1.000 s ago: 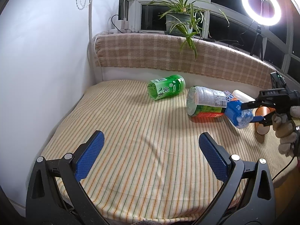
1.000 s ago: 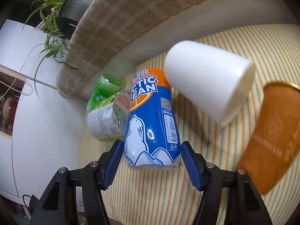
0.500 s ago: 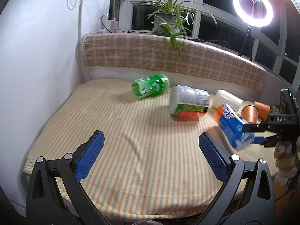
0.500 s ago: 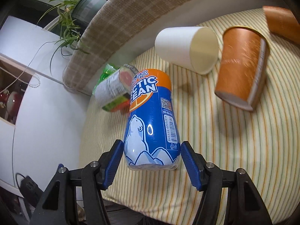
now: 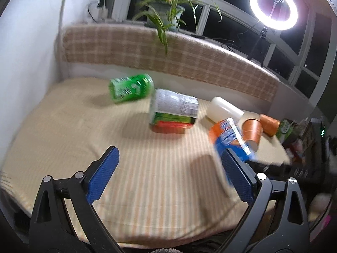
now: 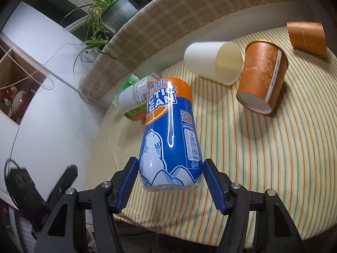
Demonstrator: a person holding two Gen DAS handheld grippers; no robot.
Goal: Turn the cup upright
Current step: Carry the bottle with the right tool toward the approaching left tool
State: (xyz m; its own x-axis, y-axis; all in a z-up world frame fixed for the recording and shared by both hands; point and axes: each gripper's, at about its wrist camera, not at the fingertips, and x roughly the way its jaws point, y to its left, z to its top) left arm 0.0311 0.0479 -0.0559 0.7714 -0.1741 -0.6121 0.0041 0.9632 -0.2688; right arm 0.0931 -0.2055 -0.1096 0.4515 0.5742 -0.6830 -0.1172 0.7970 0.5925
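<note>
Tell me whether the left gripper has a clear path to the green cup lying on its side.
Probably yes. The left gripper is open and empty, and only bare striped cushion lies between it and the green cup. The labelled cup sits off to the right.

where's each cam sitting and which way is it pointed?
Left wrist: on the left tool, open, facing the striped cushion and window; own blue fingers show.
Right wrist: on the right tool, aimed along the blue Arctic Ocean cup it clamps.
Shared: that cup, white cup, orange cups.
</note>
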